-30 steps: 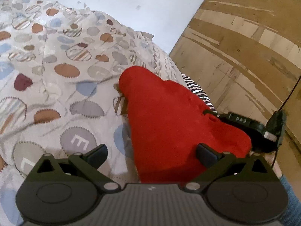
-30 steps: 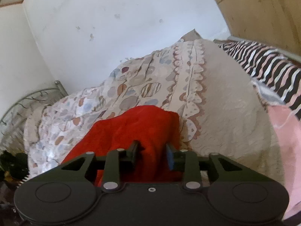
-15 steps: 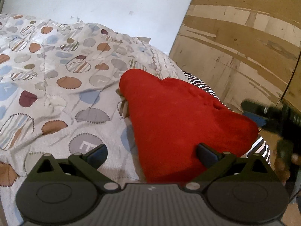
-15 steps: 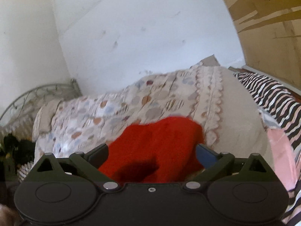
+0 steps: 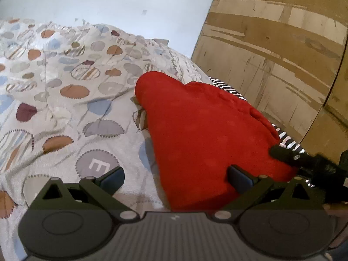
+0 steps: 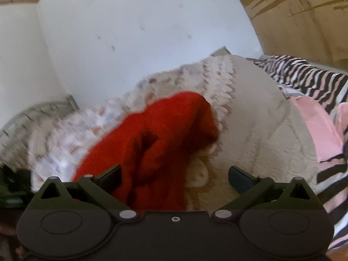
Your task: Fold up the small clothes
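Note:
A red fleece garment (image 5: 206,130) lies folded on the patterned quilt (image 5: 65,91). My left gripper (image 5: 176,177) hovers open over its near edge; the right fingertip is above the red fabric, the left one above the quilt. In the right wrist view the garment (image 6: 165,134) shows a dark fold opening. My right gripper (image 6: 175,176) has its jaws opening wide. The red cloth lies below and between them, and the pads do not press on it. From the left wrist view, the right gripper (image 5: 304,163) sits at the garment's right corner.
A black-and-white striped cloth (image 6: 304,74) and a pink cloth (image 6: 315,130) lie on the bed to the right. A wooden panel (image 5: 271,43) stands behind the bed, beside a white wall. A metal bed frame (image 6: 43,108) shows at the left.
My right gripper went from nearly shut on the red garment to wide open and drew back from it. The garment settled on the quilt. My left gripper stayed open, rolling slightly.

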Motion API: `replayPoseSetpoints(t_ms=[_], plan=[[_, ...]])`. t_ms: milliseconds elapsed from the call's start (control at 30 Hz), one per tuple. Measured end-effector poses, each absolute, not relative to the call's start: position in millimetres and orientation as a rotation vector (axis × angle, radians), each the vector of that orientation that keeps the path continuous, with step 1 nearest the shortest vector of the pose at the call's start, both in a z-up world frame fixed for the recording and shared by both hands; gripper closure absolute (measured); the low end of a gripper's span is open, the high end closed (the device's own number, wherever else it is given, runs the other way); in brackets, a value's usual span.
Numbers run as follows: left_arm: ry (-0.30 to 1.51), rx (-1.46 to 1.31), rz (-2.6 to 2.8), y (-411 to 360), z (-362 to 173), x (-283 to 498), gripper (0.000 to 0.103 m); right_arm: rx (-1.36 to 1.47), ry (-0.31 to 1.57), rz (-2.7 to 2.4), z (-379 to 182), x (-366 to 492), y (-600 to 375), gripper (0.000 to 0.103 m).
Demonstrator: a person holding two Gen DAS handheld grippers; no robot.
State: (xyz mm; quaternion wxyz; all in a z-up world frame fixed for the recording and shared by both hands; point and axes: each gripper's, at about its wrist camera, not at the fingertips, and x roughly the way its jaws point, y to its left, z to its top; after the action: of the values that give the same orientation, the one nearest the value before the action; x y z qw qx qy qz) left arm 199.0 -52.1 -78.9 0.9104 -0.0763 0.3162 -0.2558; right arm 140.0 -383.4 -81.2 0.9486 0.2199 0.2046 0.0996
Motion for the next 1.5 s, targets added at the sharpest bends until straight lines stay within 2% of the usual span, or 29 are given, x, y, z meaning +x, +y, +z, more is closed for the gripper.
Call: replayPoseSetpoints(t_ms=[200,233,300,367,400,467,500,533,633,800,833,900,967,1000,1067,1133,1400,1500], plan=[[0.690,-0.236,-0.534,-47.3,-85.5,206.3,0.000,0.553,0.298,0.239,-68.1,155.4,-403.6,0.001],[0.690,-0.230,-0.530,-49.9,-85.2,206.6,0.000,0.540,0.298,0.222,-67.0,164.4,-405.0,0.004],[0.690,-0.219,-0.521,-53.8,-84.1,207.1,0.000,0.518,0.306,0.207,-67.2,180.6,-406.8,0.017],[0.693,-0.214,-0.515,-56.4,-83.7,207.4,0.000,0.550,0.340,0.217,-70.1,200.3,-411.0,0.034],[0.694,-0.214,-0.513,-57.3,-83.7,207.3,0.000,0.580,0.361,0.237,-72.0,209.3,-413.4,0.038],[0.701,-0.222,-0.510,-58.3,-84.3,207.9,0.000,0.618,0.366,0.265,-72.4,223.2,-416.2,0.065],[0.705,-0.227,-0.507,-58.6,-84.4,208.7,0.000,0.607,0.365,0.264,-69.5,228.7,-415.0,0.068],[0.710,-0.230,-0.506,-59.1,-84.4,209.6,0.000,0.573,0.353,0.265,-64.4,232.9,-412.3,0.076],[0.708,-0.220,-0.491,-65.0,-83.7,209.8,0.000,0.453,0.340,0.252,-55.4,239.6,-402.3,0.077],[0.704,-0.223,-0.474,-72.2,-84.8,209.3,0.000,0.448,0.350,0.218,-71.5,240.2,-405.9,0.076],[0.705,-0.224,-0.468,-72.3,-84.8,209.0,0.000,0.461,0.346,0.220,-72.2,238.5,-408.3,0.072],[0.705,-0.221,-0.456,-73.0,-84.1,207.9,0.000,0.477,0.341,0.224,-69.4,236.6,-412.0,0.059],[0.702,-0.217,-0.444,-74.0,-83.3,206.3,0.000,0.516,0.328,0.230,-64.9,237.7,-417.7,0.041],[0.702,-0.222,-0.440,-74.4,-83.4,205.8,0.000,0.543,0.318,0.236,-62.5,238.5,-421.6,0.037],[0.711,-0.242,-0.432,-73.4,-83.8,205.7,0.000,0.597,0.305,0.237,-58.2,240.4,-429.5,0.020],[0.717,-0.252,-0.429,-72.3,-84.1,205.9,0.000,0.606,0.322,0.248,-57.3,247.4,-432.4,0.008],[0.720,-0.271,-0.443,-69.5,-85.4,206.9,0.000,0.574,0.484,0.285,-89.8,273.8,-421.2,0.005],[0.727,-0.311,-0.457,-65.7,-89.7,207.6,0.000,0.538,0.454,0.278,-100.0,271.6,-415.8,0.010]])
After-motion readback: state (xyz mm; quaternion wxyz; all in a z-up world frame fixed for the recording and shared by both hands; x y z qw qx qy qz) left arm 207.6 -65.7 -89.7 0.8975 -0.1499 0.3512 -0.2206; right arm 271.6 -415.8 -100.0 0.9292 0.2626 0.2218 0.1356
